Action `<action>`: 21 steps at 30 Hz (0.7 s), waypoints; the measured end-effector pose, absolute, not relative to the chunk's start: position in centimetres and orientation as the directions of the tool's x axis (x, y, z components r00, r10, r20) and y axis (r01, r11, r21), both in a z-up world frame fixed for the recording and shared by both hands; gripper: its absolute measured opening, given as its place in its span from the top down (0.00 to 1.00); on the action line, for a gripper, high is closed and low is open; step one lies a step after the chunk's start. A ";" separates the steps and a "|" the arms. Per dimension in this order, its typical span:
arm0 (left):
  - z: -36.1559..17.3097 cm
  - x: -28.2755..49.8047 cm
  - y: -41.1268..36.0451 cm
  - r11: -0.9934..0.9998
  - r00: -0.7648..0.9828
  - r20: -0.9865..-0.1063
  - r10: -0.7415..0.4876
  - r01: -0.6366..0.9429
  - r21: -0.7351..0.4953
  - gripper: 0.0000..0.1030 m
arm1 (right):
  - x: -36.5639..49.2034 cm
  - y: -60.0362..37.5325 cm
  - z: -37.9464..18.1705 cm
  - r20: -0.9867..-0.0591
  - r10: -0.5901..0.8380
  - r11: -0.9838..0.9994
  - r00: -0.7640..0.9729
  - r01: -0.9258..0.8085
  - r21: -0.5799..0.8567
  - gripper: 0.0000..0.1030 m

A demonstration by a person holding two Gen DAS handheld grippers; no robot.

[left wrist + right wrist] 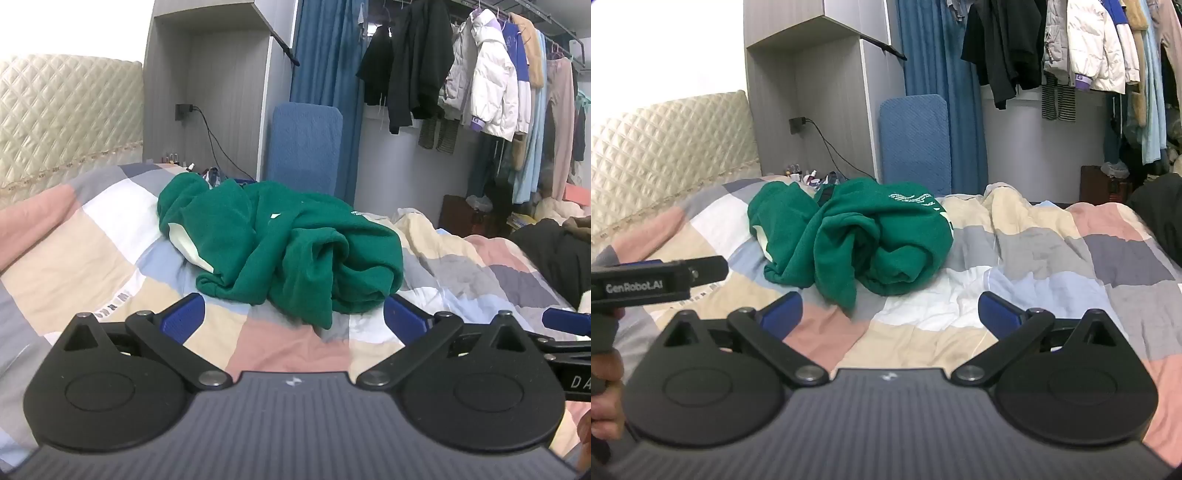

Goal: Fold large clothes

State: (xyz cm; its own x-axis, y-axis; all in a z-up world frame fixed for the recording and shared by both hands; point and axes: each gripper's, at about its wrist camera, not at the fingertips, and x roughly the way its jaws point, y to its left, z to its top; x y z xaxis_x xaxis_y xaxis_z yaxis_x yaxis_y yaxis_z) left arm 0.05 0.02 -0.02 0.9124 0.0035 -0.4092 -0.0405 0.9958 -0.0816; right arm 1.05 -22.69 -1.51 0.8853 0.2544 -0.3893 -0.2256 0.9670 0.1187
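Both my left tool (293,317) and right tool (889,314) are spread, empty; grabbing the crumpled green sweatshirt (280,236) blindly could pinch several layers.

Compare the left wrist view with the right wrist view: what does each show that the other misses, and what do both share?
Only the left wrist view shows the pink trousers hanging at the far end of the rail. Only the right wrist view shows a hand gripping the other tool's handle. Both share the crumpled green sweatshirt on the patchwork quilt, the blue curtain, and open tongs with nothing between them.
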 end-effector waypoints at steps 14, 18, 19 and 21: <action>0.0 0.2 0.4 0.996 0.919 -0.393 0.005 -0.040 -0.081 0.00 | 1.1 -22.8 -1.6 -0.386 0.251 0.968 0.888 -0.224 0.113 0.00; 0.0 0.0 0.5 0.996 0.919 -0.394 0.008 -0.042 -0.079 0.00 | 1.1 -22.7 -1.6 -0.386 0.251 0.968 0.888 -0.225 0.112 0.00; 0.0 0.0 0.6 0.996 0.920 -0.393 0.006 -0.040 -0.080 0.00 | 1.1 -22.8 -1.6 -0.386 0.251 0.968 0.888 -0.225 0.112 0.00; 0.0 0.0 0.6 0.996 0.920 -0.393 0.007 -0.042 -0.080 0.00 | 1.1 -22.8 -1.6 -0.387 0.250 0.968 0.887 -0.225 0.111 0.00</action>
